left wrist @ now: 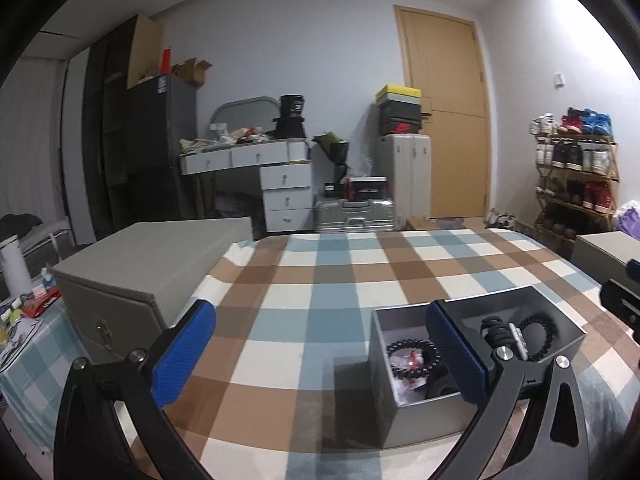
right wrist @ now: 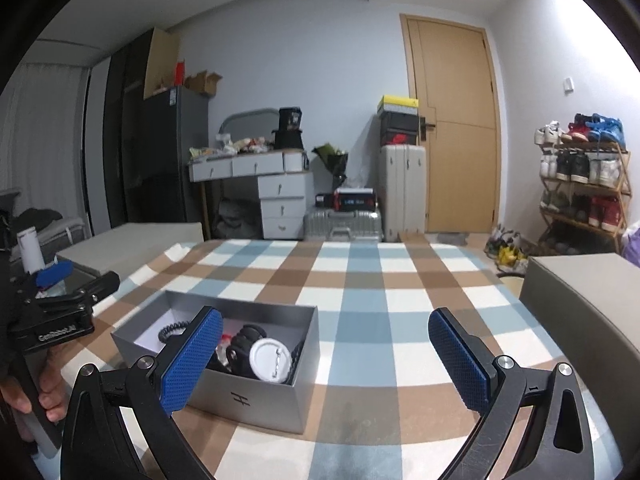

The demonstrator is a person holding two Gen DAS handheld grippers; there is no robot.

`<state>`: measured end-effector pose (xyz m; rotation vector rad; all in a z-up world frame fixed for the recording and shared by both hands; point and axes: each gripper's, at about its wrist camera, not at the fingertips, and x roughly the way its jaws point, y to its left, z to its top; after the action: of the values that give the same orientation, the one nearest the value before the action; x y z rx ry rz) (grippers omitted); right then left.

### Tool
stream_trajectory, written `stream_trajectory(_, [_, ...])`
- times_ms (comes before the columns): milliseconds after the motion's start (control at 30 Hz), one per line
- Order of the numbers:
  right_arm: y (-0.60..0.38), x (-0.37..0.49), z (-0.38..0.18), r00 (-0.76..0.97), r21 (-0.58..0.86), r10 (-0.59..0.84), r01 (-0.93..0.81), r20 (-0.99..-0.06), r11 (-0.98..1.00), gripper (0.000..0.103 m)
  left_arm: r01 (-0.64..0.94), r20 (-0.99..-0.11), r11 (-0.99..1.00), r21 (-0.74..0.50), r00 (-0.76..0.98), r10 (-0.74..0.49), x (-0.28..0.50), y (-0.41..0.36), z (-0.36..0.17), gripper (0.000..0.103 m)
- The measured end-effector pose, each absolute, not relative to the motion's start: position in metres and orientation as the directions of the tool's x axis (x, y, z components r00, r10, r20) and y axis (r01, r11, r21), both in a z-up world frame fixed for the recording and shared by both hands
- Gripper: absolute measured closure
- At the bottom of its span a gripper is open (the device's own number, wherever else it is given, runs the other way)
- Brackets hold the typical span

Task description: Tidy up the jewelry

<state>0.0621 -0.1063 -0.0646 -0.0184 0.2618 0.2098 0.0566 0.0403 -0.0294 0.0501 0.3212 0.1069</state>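
Note:
An open silver-grey box [left wrist: 420,420] sits on the checked tablecloth; it also shows in the right wrist view [right wrist: 248,404]. It holds dark bead bracelets [left wrist: 538,330], a black coiled band [right wrist: 172,330], a dark watch [right wrist: 244,342] and a round white badge [right wrist: 270,360]. My left gripper [left wrist: 320,354] is open and empty, its right finger over the box's middle. My right gripper [right wrist: 324,360] is open and empty, its left finger over the box's near left part.
A closed grey case [left wrist: 140,280] lies at the table's left and another [right wrist: 588,304] at its right. The checked table [right wrist: 380,280] stretches beyond the box. The hand holding the left gripper [right wrist: 44,392] shows at the left edge.

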Motion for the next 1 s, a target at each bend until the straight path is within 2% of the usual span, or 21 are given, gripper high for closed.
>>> stream_trajectory(300, [-0.1027, 0.0601, -0.0644, 0.941, -0.004, 0.221, -0.229, -0.255, 0.973, 0.0, -0.106, -0.313, 0.994, 0.025, 0.943, 0.109, 0.0566, 0.0473, -0.0276, 0.001])
stream_trajectory(1000, [-0.1077, 0.0579, -0.0616, 0.944, -0.002, 0.214, -0.222, -0.25, 0.975, 0.0, -0.107, -0.311, 0.994, 0.021, 0.944, 0.108, 0.0569, 0.0491, -0.0265, 0.001])
